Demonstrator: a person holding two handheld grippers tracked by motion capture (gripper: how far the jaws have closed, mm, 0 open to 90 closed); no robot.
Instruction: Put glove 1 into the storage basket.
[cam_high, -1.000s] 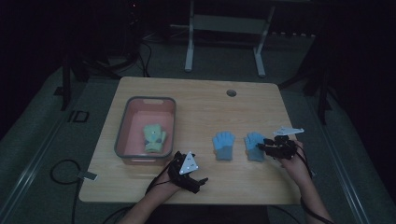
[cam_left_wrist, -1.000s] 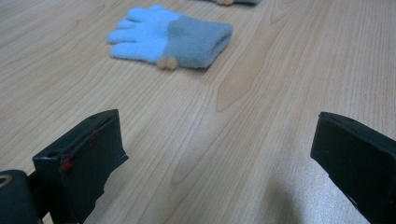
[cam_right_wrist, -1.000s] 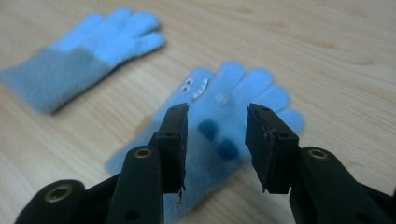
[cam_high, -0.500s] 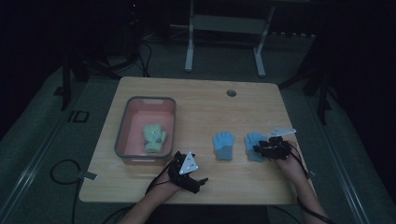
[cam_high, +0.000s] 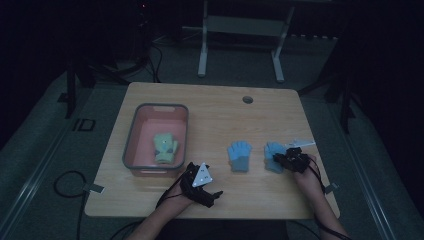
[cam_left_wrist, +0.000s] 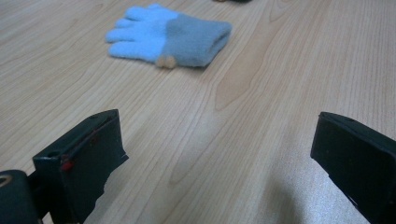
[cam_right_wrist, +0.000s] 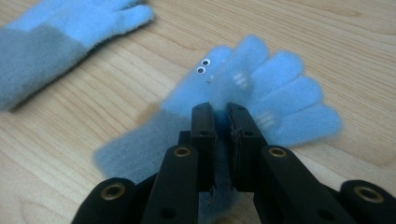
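Evidently the work in hand was collecting small gloves into the pink bin (cam_high: 131, 131), because one green glove (cam_high: 165, 148) already lay inside it. Two blue gloves remained on the wooden table (cam_high: 215, 115), well to the right of the bin. The right gripper (cam_high: 278, 159) had just been closing its jaws, and in the right gripper view they pinched the knit of the far blue glove (cam_right_wrist: 261, 102), near where the grey cuff met the blue palm; this glove carried two little toy eyes. Probably it was gripped at the middle so that it would hang evenly when lifted. The near blue glove (cam_high: 239, 156) lay flat between the bin and the pinched glove, not touched. The left gripper (cam_high: 216, 193) rested just beside the bin's front corner, its jaws spread wide over bare wood with nothing between them, likely waiting for its own turn.
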